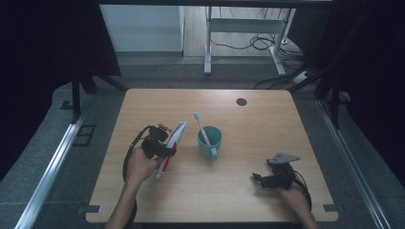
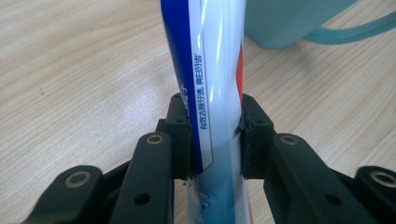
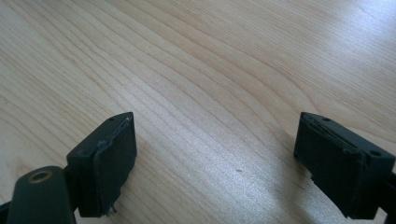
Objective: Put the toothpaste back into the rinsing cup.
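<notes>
- Left gripper (image 1: 168, 151) at the left-centre of the wooden surface (image 1: 248, 191), held in the left hand (image 1: 139, 165), jaws clamped on the toothpaste tube (image 1: 172, 145).
- Same grip in the left gripper view: left gripper (image 2: 215, 140) with both black pads pressed against the sides of the toothpaste tube (image 2: 219, 84), tube running straight up between the jaws.
- Tube white with a blue band and a red strip, small printed lettering along the blue edge.
- In the high view, tube slanted, upper end toward the far side of the surface, lower end near the left hand, just beside the teal cup (image 1: 209, 142) on that cup's left, not touching it.
- Teal cup (image 2: 299, 21) beyond the tube in the left gripper view, its handle curving off to the right.
- White toothbrush (image 1: 201, 128) standing tilted in the cup, head leaning out toward the far left over the rim.
- Right gripper (image 1: 261, 180) near the front right of the surface, held in the right hand (image 1: 296, 200), well apart from cup and tube.
- Right gripper (image 3: 215, 158) with jaws spread wide, bare wood grain between them, nothing held.
- Small dark round spot (image 1: 241, 101) on the far part of the surface.
</notes>
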